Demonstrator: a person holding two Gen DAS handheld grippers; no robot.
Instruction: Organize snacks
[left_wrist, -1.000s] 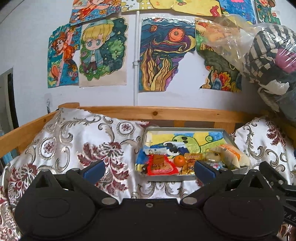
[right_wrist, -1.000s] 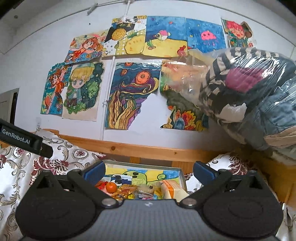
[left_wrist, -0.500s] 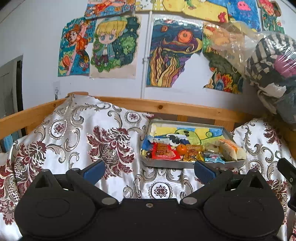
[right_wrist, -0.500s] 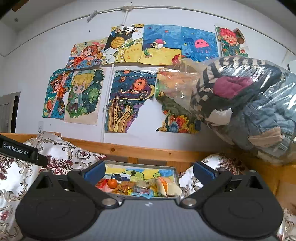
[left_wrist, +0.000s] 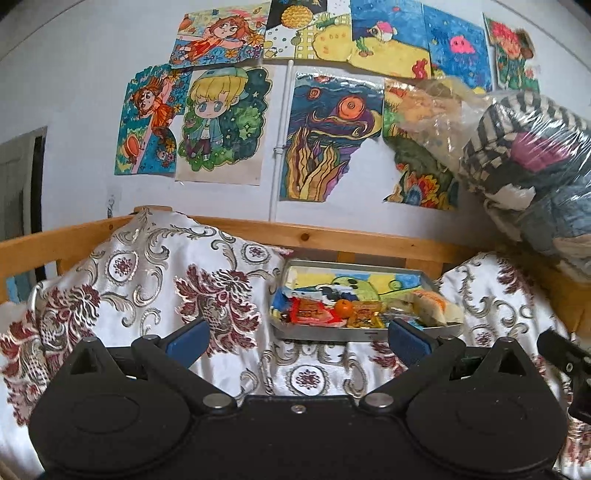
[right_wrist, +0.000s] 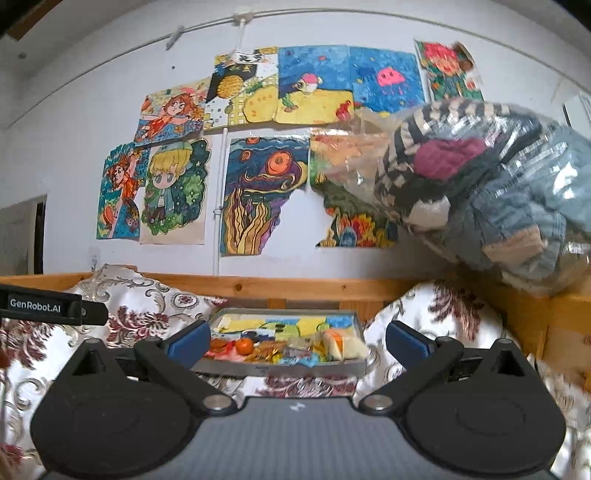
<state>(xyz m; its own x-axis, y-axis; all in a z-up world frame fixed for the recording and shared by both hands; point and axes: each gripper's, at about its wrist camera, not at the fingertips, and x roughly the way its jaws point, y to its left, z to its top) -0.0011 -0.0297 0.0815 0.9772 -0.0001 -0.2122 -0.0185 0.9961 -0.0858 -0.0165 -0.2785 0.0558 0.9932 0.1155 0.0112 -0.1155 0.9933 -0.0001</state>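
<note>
1. Both hand-held grippers, left (left_wrist: 295, 341) and right (right_wrist: 295, 341), gape wide, empty.
2. Snacks (left_wrist: 354, 312) lie in tray (left_wrist: 332, 334) on the bed.
3. Packets look light, crinkly, slippery: pinch an edge. Orange (right_wrist: 244, 346) is firm: grip across its middle.

We note a white-and-maroon damask cloth (left_wrist: 155, 280) draped over the bed, bunched high at left and right. Behind it runs a pale wooden rail (left_wrist: 332, 236). On the grey-white wall (left_wrist: 81, 110) hang many coloured drawings: a blond cartoon child (left_wrist: 218, 122), a swirling night sky (left_wrist: 328, 136), a pink jellyfish on blue (right_wrist: 388, 79). A thin white pipe (left_wrist: 280, 140) runs down between them. At right, a clear plastic bag of folded clothes (right_wrist: 491, 206) sits on the frame. A dark doorway (left_wrist: 22, 184) shows far left.
</note>
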